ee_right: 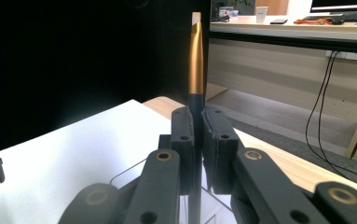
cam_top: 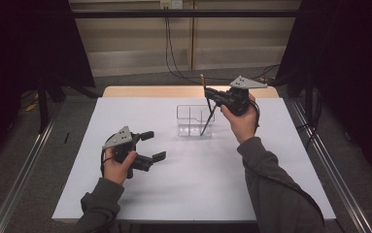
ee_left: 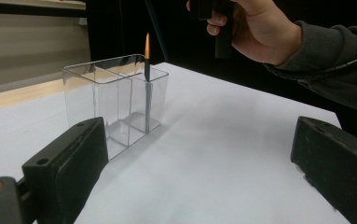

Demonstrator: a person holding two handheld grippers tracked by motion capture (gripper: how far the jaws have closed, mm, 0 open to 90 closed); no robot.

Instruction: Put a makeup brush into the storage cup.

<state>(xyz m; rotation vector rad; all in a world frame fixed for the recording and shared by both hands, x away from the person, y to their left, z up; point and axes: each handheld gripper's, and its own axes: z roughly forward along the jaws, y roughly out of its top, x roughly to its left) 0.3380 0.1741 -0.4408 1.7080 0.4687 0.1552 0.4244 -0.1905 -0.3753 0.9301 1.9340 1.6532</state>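
A clear plastic organizer box [cam_top: 186, 108] [ee_left: 115, 100] with inner dividers stands on the white tabletop [cam_top: 193, 184], right of centre toward the back. A brush [cam_top: 203, 85] [ee_left: 147, 70] [ee_right: 195, 60] with a dark handle, gold ferrule and pale tip stands nearly upright, its lower end in the box's right-hand compartment. My right gripper [cam_top: 208, 92] [ee_right: 197, 121] is above the box, shut on the brush's dark handle just below the ferrule. On the left of the table my left gripper [cam_top: 153, 145] [ee_left: 199, 154] is held low and open, with nothing between its jaws, pointing toward the box.
A strip of wooden table edge [cam_top: 174, 91] shows behind the white surface. Black cables [cam_top: 174, 58] hang down and run along the floor at the back. Metal rails [cam_top: 329, 170] flank the table, and dark curtains stand on both sides.
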